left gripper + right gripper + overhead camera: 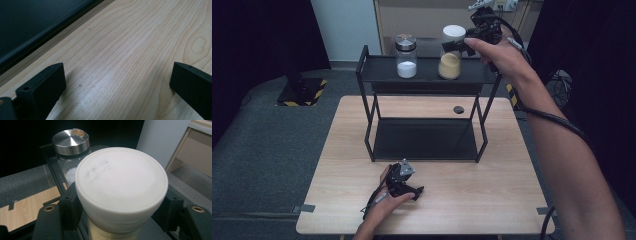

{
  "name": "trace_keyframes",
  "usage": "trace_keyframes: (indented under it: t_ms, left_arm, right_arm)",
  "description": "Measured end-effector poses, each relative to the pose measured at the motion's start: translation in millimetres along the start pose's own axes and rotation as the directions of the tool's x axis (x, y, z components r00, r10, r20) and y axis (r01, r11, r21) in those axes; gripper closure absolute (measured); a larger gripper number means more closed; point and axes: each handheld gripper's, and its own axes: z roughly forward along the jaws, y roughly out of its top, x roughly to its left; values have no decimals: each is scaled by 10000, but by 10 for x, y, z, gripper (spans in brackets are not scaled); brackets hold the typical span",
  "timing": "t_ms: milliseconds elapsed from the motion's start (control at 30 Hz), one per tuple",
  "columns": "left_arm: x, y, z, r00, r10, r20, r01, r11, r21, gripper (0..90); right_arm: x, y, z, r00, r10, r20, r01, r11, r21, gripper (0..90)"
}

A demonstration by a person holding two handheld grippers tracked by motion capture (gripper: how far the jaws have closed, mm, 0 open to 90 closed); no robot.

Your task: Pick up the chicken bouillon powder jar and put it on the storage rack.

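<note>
- Presently, the right gripper point(458, 46) is at the top shelf of the black rack point(368, 80), its jaws closed on the jar with the white lid point(451, 59), one jaw on each side just under the lid.
- From the right gripper view, that white lid point(121, 184) sits between the two black jaws with both pressed to the jar's sides; yellowish powder shows through the glass below the lid.
- The held jar stands upright at the right end of the rack's top shelf; whether its base bears on the shelf cannot be told.
- A second jar with a metal lid point(405, 55), holding white powder, stands upright on the same top shelf, to the left of the held jar and apart from it.
- The rack's lower shelf carries nothing visible.
- The left gripper point(412, 191) lies on the wooden table point(492, 200) in front of the rack, near the table's front edge, with the person's left hand point(384, 202) on it.
- In the left gripper view its jaws stand wide apart over bare wood, nothing between them; the rack's dark lower edge point(45, 32) runs across the upper left.
- A small dark round spot point(458, 109) sits on the table behind the rack's right legs.
</note>
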Motion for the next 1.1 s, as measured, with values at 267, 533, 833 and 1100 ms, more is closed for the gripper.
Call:
trace_keyframes:
  t_ms: [267, 533, 833, 1100]
  left_arm:
    - [-1, 0, 0, 10000, -1, -3, 1, 10000, -3, 0]
    - [-1, 0, 0, 10000, 4, -8, -4, 10000, -3, 0]
    - [-2, -1, 0, 10000, -4, -12, 4, 10000, -9, 0]
    - [-2, 0, -1, 10000, 7, -14, -7, 10000, 1, 0]
  right_arm:
    - [41, 5, -25, 9997, -107, 207, 106, 9999, 34, 284]
    - [49, -35, -99, 9990, -140, 423, 135, 9998, 132, 174]
    - [30, -123, -203, 9992, -140, 378, 144, 9998, -103, 119]
    - [46, -205, -289, 9991, -14, 426, 22, 9998, -182, 89]
